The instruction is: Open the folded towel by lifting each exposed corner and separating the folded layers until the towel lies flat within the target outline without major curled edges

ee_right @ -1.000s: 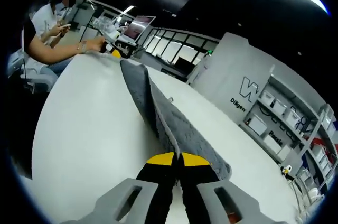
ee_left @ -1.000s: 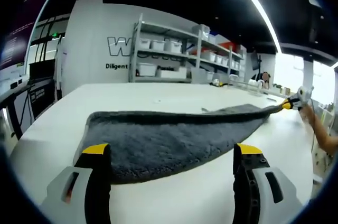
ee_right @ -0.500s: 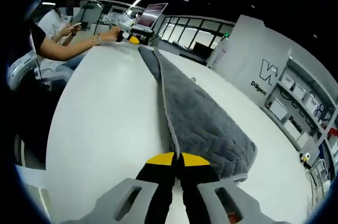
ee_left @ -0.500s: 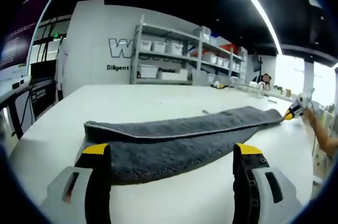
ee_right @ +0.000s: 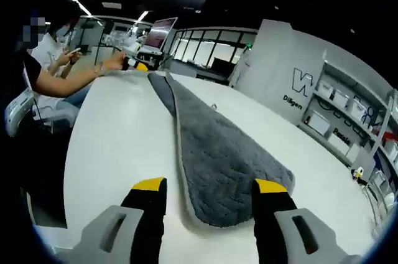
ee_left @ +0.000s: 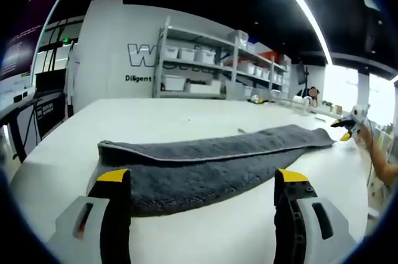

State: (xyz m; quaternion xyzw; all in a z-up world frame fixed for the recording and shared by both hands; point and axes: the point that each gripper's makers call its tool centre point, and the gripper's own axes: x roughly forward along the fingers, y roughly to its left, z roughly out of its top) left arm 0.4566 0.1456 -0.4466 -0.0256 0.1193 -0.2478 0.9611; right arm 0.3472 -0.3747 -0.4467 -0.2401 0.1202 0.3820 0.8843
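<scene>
Both grippers, left (ee_left: 202, 192) and right (ee_right: 210, 205), have fingers apart, holding nothing. Towel (ee_right: 214, 152) lies long on surface (ee_right: 118, 133), seemingly one fold left to open.

The towel (ee_left: 205, 161) is dark grey, thick and fluffy, with a pale piped seam along its edge and a quilted, stitched pattern on the upper face. It lies stretched out long and narrow, still folded lengthwise, on the white bench (ee_left: 186, 114). In the left gripper view it runs from 8 o'clock toward 3 o'clock, one layer doubled over the other. In the right gripper view the towel (ee_right: 211, 152) reaches from a rounded near end at 6 o'clock, tapering toward 11 o'clock.
</scene>
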